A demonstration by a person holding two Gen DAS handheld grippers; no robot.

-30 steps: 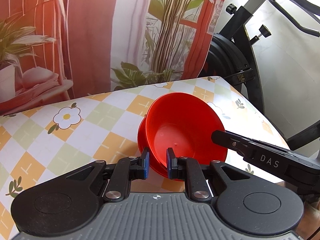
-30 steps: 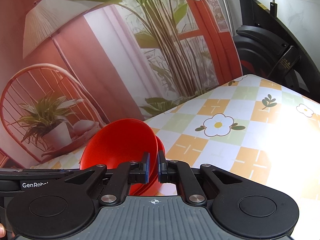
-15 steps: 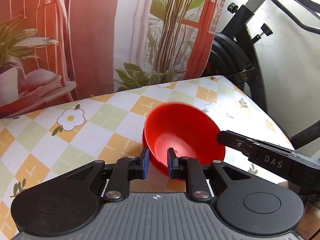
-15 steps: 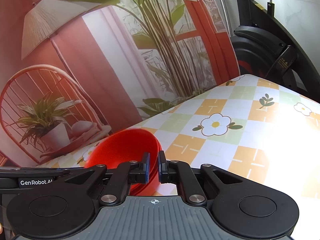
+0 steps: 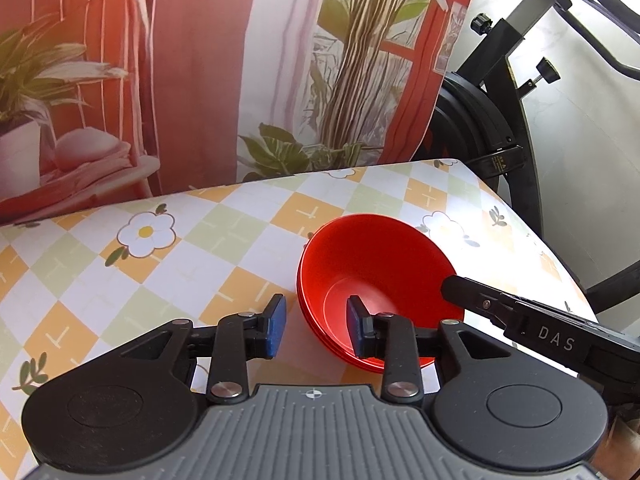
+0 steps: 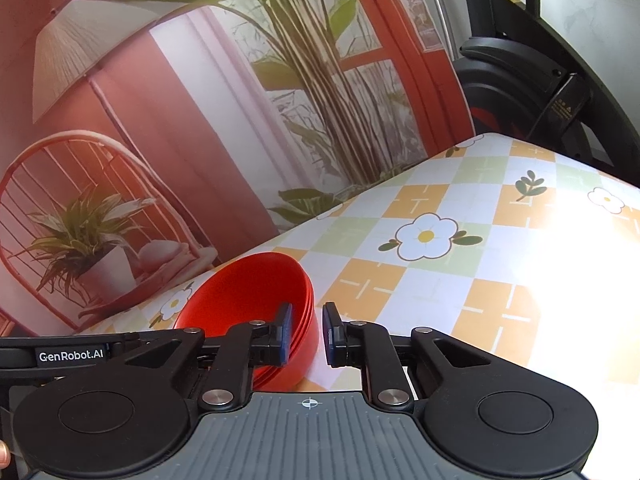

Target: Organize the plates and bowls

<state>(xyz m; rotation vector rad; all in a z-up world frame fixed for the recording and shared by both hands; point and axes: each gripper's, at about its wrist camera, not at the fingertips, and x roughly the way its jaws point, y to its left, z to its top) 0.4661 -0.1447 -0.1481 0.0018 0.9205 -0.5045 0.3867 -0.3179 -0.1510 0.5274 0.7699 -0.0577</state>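
A stack of red bowls (image 5: 376, 276) sits nested and level on the flower-patterned tablecloth (image 5: 168, 264). My left gripper (image 5: 316, 328) is open. Its right pad is inside the top bowl and its left pad outside, so the near rim runs between the jaws untouched. In the right wrist view the same red bowls (image 6: 240, 296) lie at lower left. My right gripper (image 6: 307, 334) is open too, straddling the stack's right wall. The right gripper's finger (image 5: 516, 316) reaches over the bowl's right rim. The left gripper's body (image 6: 72, 354) shows at the left edge.
A black exercise bike (image 5: 492, 128) stands beyond the table's far right corner. A printed backdrop (image 5: 192, 72) with plants and a chair hangs behind the table. The table edge (image 5: 560, 268) drops off close to the right of the bowls.
The top bowl, held tilted by both shut grippers, came down and settled level into the stack. Both grippers have since opened and let go of its rim.
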